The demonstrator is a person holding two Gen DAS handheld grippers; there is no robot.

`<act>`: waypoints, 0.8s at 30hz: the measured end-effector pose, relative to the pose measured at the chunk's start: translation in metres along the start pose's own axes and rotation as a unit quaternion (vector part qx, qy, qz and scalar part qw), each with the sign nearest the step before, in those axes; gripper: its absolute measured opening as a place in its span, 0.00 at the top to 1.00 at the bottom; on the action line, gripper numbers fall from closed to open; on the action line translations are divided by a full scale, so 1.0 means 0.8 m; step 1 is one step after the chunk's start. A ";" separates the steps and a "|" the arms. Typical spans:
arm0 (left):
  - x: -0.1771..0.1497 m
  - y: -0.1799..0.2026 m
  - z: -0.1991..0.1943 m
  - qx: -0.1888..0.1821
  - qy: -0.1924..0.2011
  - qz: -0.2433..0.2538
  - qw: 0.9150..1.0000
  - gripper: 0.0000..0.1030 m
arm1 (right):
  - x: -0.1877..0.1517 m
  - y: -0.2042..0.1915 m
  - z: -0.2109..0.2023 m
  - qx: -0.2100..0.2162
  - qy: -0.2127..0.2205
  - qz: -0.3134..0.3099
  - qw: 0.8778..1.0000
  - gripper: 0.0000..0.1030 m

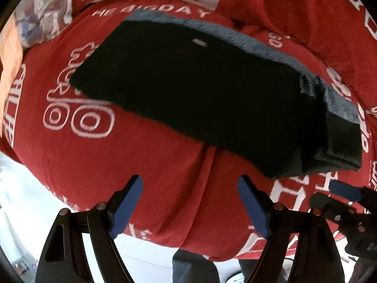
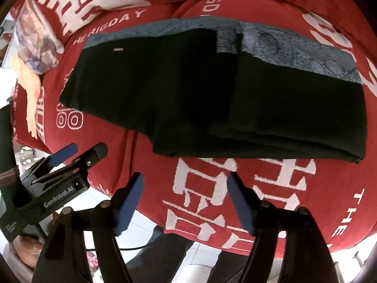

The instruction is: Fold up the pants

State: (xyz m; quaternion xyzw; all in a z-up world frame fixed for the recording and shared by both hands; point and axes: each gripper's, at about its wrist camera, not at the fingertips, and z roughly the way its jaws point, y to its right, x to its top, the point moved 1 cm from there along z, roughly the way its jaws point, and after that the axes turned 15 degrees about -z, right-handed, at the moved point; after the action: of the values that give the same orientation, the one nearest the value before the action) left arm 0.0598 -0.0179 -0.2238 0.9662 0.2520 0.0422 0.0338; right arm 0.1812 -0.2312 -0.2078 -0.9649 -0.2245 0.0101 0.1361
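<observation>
While both grippers are hanging over the near edge of the bed, the pants [image 1: 200, 89] are lying folded on the red blanket [image 1: 117, 165], up past the fingertips in both views.

L gripper [image 1: 190, 202] is standing wide w/ nothing between its blue pads [image 1: 128, 205]. R gripper [image 2: 186, 200] is also wide & empty; its pads are not touching any cloth.

Where the pants sit: in the left wrist view they are filling the middle of the frame, long side running from upper left to lower right. A thicker folded bit is sitting at the right end. A grey strip, maybe the inside of the cloth, is showing along the far edge.

Which is nearer? I think the R one, as the thick end is lying just above its tips in the right wrist view. L gripper is facing bare blanket, w/ the pants a bit farther up.

The right wrist view is showing faint round marks on the grey strip & the L gripper [image 2: 77, 153] from the side at lower left. The left wrist view is showing only a bit of the R gripper [image 1: 346, 192] at the right edge.

Looks mostly done to me; maybe one more fold along the long side.
</observation>
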 end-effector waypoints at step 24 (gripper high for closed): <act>0.019 -0.069 0.011 0.000 0.006 -0.072 0.997 0.00 | 0.041 -0.054 0.009 -0.018 -0.008 -0.074 0.997 0.00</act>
State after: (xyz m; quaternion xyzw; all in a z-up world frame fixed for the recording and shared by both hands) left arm 0.0472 0.0375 -0.2362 0.9453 0.3211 0.0452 0.0352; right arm 0.1914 -0.1778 -0.2015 -0.9478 -0.2966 0.0039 0.1173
